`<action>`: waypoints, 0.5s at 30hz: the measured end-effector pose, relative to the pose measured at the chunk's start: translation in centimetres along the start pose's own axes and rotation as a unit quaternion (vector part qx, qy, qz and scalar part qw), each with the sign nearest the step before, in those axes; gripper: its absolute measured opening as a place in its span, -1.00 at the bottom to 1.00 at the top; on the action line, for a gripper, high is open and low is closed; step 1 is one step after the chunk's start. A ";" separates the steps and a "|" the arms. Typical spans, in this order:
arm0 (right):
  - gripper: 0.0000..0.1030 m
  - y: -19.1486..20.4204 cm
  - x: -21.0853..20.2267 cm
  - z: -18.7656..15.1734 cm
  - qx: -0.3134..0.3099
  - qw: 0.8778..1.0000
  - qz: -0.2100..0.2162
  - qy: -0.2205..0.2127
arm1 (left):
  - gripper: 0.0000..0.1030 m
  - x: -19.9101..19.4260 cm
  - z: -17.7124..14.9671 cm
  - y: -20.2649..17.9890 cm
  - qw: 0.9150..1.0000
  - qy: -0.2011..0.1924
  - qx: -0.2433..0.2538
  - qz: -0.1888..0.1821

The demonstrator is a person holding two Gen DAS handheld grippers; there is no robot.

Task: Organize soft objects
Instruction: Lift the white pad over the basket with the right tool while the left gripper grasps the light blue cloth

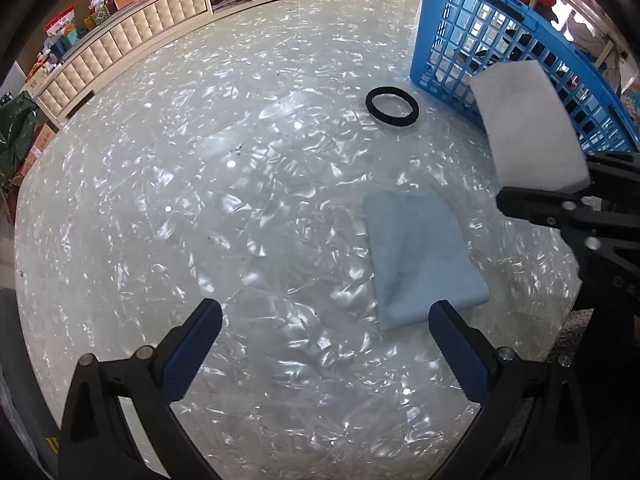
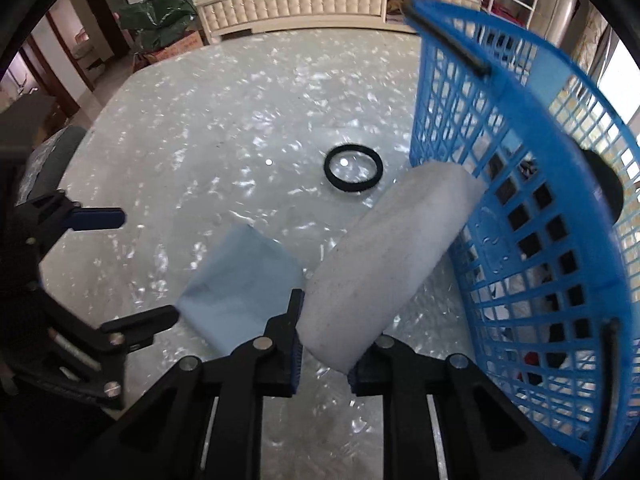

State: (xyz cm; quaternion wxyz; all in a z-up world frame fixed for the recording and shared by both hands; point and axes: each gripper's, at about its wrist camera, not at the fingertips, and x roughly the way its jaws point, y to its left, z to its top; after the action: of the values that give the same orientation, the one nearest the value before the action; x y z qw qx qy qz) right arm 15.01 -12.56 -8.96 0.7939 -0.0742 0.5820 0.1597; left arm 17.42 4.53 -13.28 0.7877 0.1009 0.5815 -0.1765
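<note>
Two tools in view: left tool point(image 1: 325, 314) and right tool point(image 2: 323, 340), both over the pearly white bench point(image 1: 200, 184).
Left tool state: fingers point(image 1: 196, 344) spread wide apart, nothing between them; seen at the lower edge of the left wrist view and again at the left edge of the right wrist view.
Right tool state: closed on the near end of the white sponge pad point(image 2: 384, 264), one finger on each side of it.
White sponge pad: raised off the bench, tilted up and to the right of the frame; its far end lies against the outer wall of the blue basket point(image 2: 560, 184). In the left wrist view it shows at the right of the frame, in front of the basket mesh.
Blue basket: right side of both views, lattice walls, dark and white items inside that are too hidden to name.
Light blue cloth point(image 1: 420, 256): folded, flat on the bench, centre-right of the left wrist view, just ahead of the left tool's right finger; just left of the pad in the right wrist view.
Black ring band point(image 1: 392, 105): flat on the bench, upper centre-right, near the basket's lower corner but apart from it.
Background: tufted cream cabinet point(image 2: 296, 2) across the top of the frame.
</note>
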 end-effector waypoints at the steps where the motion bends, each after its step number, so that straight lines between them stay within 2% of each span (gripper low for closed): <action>1: -0.70 0.1 -0.5 0.0 -0.004 1.000 0.001 -0.003 | 1.00 -0.3 -0.2 0.1 1.000 -0.001 -0.001 -0.003; 8: -0.70 0.5 -3.8 0.1 -0.020 0.999 0.020 -0.024 | 1.00 -1.4 -0.3 0.9 1.000 -0.006 -0.023 -0.020; 15: -0.70 0.2 -7.9 -0.1 -0.042 0.997 0.019 -0.059 | 1.00 -3.2 -0.2 0.5 1.000 -0.020 -0.015 -0.008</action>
State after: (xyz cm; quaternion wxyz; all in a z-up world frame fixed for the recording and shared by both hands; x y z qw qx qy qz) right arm 12.72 -13.74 -1.47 0.8196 -0.0865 0.5286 0.2033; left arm 16.64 5.57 -10.30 0.7990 0.0811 0.5692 -0.1761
